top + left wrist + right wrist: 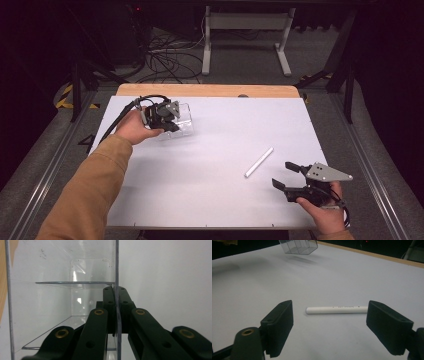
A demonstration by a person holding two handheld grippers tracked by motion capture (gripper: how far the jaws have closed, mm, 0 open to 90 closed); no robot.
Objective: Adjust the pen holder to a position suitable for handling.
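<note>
Both tongs set: left gripper [115, 293] clamps clear plastic box's [181, 120] wall, keep it level; right gripper [329, 322] gapes wide, straddle white pen [337, 309] at mid-barrel

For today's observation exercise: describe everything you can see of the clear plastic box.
The clear plastic box looks like thin, see-through acrylic with an inner divider, faintly scuffed. The left gripper is shut on one of its upright walls. In the right gripper view it hangs above the white table cover, its shadow beneath it. It appears empty, at the far left.
</note>
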